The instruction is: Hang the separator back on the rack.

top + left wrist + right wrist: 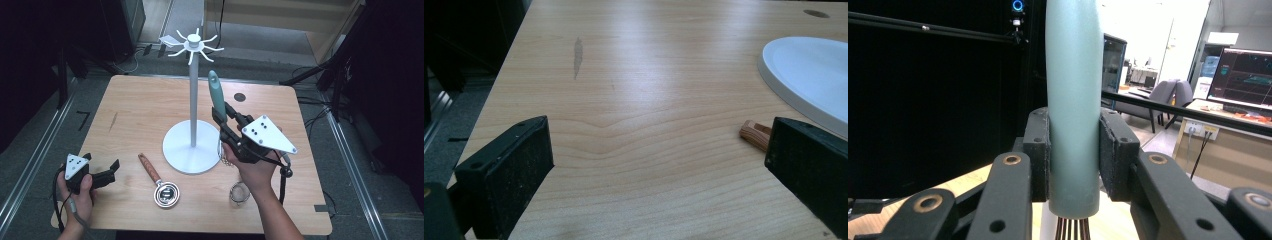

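A whisk with a teal handle (216, 95) stands upright in my right gripper (223, 120), just right of the white hook stand's pole (193, 100). Its wire loops (226, 156) hang below my hand. In the right gripper view both pads press on the teal handle (1072, 100), with the right gripper (1074, 155) shut on it. My left gripper (112, 169) rests at the table's front left, open with nothing between its pads, and in the left gripper view my left gripper (659, 165) faces bare wood. A wooden-handled metal scoop (159, 180) lies in front of the stand's base (186, 150).
The stand's hooks (194, 45) spread out at its top, above the table's far half. A small wire strainer or ring (239, 192) lies near the front edge by my right forearm. The scoop's wooden handle tip (755, 134) and the stand's base (809, 75) lie ahead of the left gripper.
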{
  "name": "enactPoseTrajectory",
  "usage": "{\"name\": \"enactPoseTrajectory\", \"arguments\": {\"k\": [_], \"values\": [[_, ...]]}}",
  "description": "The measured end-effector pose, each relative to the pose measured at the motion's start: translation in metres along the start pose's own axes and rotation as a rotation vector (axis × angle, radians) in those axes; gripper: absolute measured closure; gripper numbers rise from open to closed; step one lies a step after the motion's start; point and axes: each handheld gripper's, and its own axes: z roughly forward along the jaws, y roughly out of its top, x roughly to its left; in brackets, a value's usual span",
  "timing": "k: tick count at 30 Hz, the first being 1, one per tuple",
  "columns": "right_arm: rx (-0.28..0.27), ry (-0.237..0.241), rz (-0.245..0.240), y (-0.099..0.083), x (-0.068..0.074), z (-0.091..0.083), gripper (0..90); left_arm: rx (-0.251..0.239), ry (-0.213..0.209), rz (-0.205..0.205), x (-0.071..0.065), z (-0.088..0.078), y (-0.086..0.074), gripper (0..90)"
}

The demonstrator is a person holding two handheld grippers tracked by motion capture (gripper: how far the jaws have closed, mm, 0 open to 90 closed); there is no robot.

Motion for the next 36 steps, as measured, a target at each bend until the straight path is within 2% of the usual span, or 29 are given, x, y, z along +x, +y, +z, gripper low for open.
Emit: {"name": "enactPoseTrajectory", "arguments": {"k": [6, 9, 13, 24, 36], "values": [[-0.008, 0.000, -0.014, 0.005, 0.005, 0.004, 71.2, -0.001, 0.003, -0.003, 0.000, 0.000, 0.000, 0.0], [-0.002, 0.002, -0.004, 0.007, 0.008, 0.005, 71.2, -0.001, 0.002, -0.002, 0.000, 0.000, 0.000, 0.0], [0.003, -0.011, -0.029, 0.009, 0.013, 0.008, 71.2, -0.002, 0.001, -0.004, 0.000, 0.000, 0.000, 0.0], [0.000, -0.022, -0.056, 0.018, 0.023, 0.017, 71.2, -0.002, 0.000, -0.001, 0.000, 0.000, 0.000, 0.0], [-0.004, -0.016, -0.049, 0.024, 0.029, 0.021, 71.2, -0.002, 0.000, -0.001, 0.000, 0.000, 0.000, 0.0]]}}
